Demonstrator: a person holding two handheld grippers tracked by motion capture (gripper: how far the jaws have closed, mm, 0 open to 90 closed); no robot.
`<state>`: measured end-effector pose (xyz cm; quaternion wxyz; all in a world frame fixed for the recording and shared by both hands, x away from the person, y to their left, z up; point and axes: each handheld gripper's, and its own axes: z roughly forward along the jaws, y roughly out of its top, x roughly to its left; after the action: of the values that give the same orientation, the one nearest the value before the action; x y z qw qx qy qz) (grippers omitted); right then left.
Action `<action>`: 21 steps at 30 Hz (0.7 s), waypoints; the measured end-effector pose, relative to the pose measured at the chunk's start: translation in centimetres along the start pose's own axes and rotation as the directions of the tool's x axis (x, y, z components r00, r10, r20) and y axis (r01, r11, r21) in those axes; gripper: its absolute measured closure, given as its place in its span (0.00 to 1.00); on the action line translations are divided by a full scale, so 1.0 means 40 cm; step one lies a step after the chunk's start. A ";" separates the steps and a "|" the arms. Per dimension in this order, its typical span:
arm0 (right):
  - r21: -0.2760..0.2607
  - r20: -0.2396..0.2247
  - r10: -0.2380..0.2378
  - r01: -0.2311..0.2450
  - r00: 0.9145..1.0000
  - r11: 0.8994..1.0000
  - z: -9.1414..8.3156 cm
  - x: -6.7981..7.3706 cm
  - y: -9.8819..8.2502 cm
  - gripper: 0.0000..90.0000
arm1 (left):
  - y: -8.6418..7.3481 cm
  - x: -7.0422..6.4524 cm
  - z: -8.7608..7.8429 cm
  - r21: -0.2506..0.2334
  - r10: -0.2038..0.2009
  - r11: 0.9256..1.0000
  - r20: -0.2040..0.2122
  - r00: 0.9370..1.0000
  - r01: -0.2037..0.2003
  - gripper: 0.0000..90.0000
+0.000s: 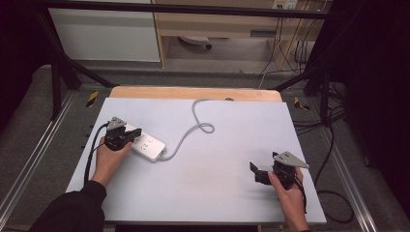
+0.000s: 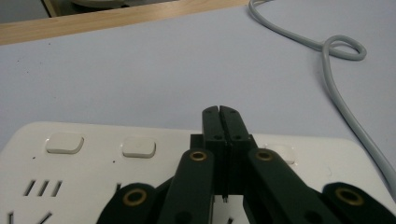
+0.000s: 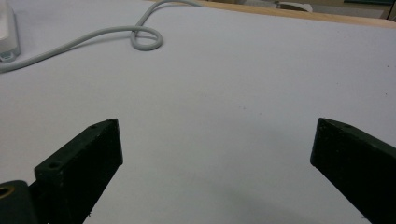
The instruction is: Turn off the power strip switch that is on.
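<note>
White power strip (image 1: 149,146) lies left on my pale table (image 1: 217,183); my left gripper (image 1: 133,133) hovers over it, jaws pressed together, while my right gripper (image 1: 255,170) rests well apart, jaws wide.

Right gripper (image 3: 217,154) was seen with its two black jaws standing wide apart, nothing between them. Bare pale blue-grey table surface (image 3: 243,84) was seen in the gap and beyond it. A grey cable (image 3: 93,36) was laid across the upper left, curled into one small loop (image 3: 147,38), then run off toward the far edge. At the far left edge a sliver of a white power strip (image 3: 8,32) was caught, with the cable leading toward it. A wooden table edge (image 3: 327,17) was seen along the top right. The cable and strip were well apart from the jaws.
</note>
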<state>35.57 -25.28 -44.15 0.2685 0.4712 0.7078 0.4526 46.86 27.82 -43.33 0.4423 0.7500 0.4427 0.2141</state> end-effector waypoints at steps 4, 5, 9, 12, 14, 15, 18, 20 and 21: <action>0.000 -0.001 0.001 -0.001 1.000 1.000 0.000 0.000 0.000 0.03 | -0.001 0.000 0.005 0.000 0.001 1.000 -0.003 1.000 -0.001 1.00; -0.001 0.000 0.001 -0.001 1.000 1.000 0.000 0.000 0.000 0.03 | -0.002 0.000 0.006 0.001 0.001 1.000 -0.002 1.000 -0.001 1.00; 0.000 0.000 0.002 -0.002 1.000 1.000 -0.001 0.000 0.000 0.03 | -0.003 0.002 0.011 0.003 0.006 1.000 -0.008 1.000 -0.006 1.00; -0.001 0.000 0.002 -0.002 1.000 1.000 -0.001 0.000 0.000 0.03 | -0.004 0.003 0.014 0.006 0.006 1.000 -0.012 1.000 -0.006 1.00; 0.000 0.000 0.004 -0.004 1.000 1.000 -0.001 0.000 0.000 0.03 | -0.005 0.004 0.015 0.008 0.006 1.000 -0.011 1.000 -0.006 1.00; 0.000 0.000 0.002 -0.002 1.000 1.000 -0.001 0.000 0.000 0.03 | -0.006 0.004 0.016 0.009 0.007 1.000 -0.010 1.000 -0.007 1.00; -0.001 0.000 0.002 -0.002 1.000 1.000 -0.001 0.000 0.000 0.03 | -0.006 0.002 0.017 0.012 0.011 1.000 -0.008 1.000 -0.011 1.00; -0.001 0.000 0.002 -0.002 1.000 1.000 -0.001 0.000 0.000 0.03 | -0.006 0.001 0.017 0.014 0.016 1.000 -0.010 1.000 -0.016 1.00; -0.001 0.000 0.002 -0.002 1.000 1.000 -0.001 0.000 0.000 0.03 | -0.006 0.001 0.018 0.016 0.016 1.000 -0.009 1.000 -0.016 1.00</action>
<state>35.54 -25.30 -44.11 0.2684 0.4717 0.7071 0.4532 47.26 27.55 -43.92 0.4328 0.7559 0.4404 0.2176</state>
